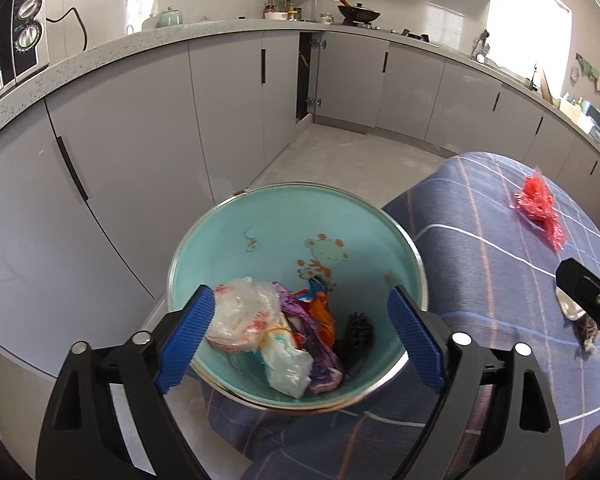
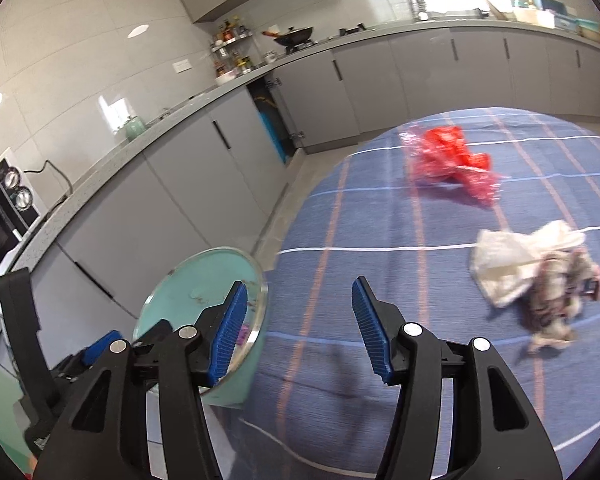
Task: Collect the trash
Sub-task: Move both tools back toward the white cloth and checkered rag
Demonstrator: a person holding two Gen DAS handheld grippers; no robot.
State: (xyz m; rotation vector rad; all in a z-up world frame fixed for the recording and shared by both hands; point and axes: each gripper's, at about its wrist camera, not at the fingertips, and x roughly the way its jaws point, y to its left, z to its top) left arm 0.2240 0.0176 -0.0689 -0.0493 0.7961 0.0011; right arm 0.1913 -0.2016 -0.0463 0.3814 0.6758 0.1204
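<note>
With both tongs, left (image 1: 296, 332) and right (image 2: 298, 328), spread apart and empty, we judge the red plastic wrapper (image 2: 452, 160) near the table's (image 2: 380, 360) far edge light, crinkly and slippery, best pinched at its bunched middle for the bin (image 1: 228, 224).

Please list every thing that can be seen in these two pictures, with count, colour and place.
basin: one, teal, at the table's edge
trash in basin: several pieces, white, purple, orange, black
tablecloth: one, blue with stripes, on the table
red bag: one, on the cloth, far side
white bag: one, on the cloth, right
patterned scrap: one, grey-brown, touching the white bag
microwave: one, black-white, on the counter
wok: one, black, on the stove
left tool: open, over the basin
right tool: open, over the cloth
</note>
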